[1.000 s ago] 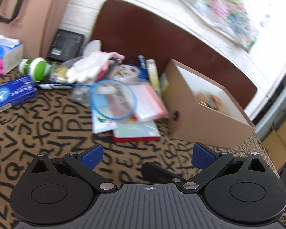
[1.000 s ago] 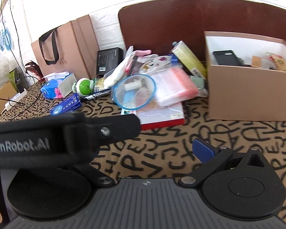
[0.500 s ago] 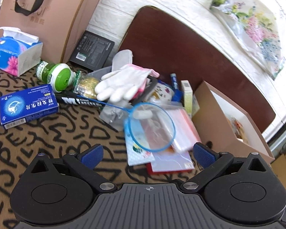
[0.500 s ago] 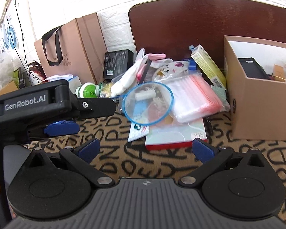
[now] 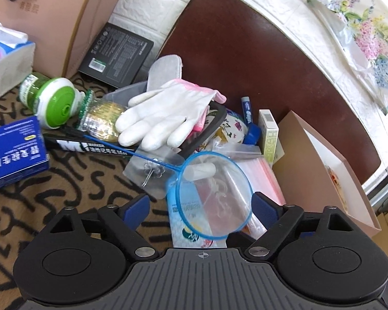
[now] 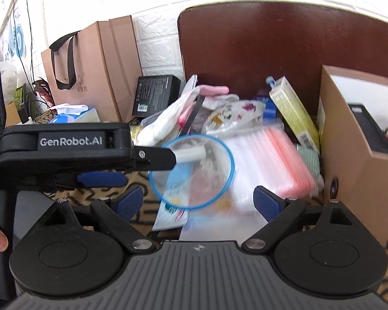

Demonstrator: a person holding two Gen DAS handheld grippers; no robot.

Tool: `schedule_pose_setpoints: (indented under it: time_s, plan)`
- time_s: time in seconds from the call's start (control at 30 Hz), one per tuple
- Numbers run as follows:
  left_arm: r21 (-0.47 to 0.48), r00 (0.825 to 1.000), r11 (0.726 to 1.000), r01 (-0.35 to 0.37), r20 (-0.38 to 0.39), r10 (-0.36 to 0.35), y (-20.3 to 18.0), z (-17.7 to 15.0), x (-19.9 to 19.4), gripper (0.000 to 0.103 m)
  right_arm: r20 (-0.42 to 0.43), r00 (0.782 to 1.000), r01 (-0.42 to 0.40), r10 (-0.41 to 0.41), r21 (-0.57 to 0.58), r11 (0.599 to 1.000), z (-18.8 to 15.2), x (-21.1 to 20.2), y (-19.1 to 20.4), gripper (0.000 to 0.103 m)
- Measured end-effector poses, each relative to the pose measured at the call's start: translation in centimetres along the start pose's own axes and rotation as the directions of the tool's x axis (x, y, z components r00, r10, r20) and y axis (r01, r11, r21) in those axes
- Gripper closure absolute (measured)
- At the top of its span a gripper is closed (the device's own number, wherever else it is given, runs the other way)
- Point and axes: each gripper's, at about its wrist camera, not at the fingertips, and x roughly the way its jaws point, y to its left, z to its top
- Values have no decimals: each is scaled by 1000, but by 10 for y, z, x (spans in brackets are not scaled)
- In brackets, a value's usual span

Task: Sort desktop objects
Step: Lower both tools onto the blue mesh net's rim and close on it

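Both grippers are closing in on the clutter: the left gripper (image 5: 201,204) and right gripper (image 6: 198,202), jaws spread wide and empty, are now framing the blue-rimmed round mesh net (image 5: 214,196) lying atop the clear zip bags (image 6: 269,165) on the bench, suggesting it is the next pick.

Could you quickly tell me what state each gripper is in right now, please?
Left gripper: open, holding nothing, over the blue net.
Right gripper: open, holding nothing.
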Motion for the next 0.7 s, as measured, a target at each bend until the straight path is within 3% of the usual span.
schedule_pose_setpoints:
  time_s: [0.4, 0.47, 0.63, 0.7]
  plan:
    - [5, 999, 999, 34, -40, -34, 1, 12, 31, 20, 2, 999, -50, 50, -98, 994, 10, 31, -1, 9]
    - [15, 999, 1000, 21, -48, -21, 3, 12, 35, 25, 6, 999, -47, 48, -133, 990, 9, 34, 3, 9]
    - [20, 997, 1000, 11, -74, -10, 5, 13, 39, 51, 11, 1000, -23, 26, -182, 983, 9, 42, 6, 9]
    - [31, 997, 999, 9, -78, -6, 4, 13, 37, 54, 17, 1000, -11, 15, -189, 982, 9, 42, 7, 19]
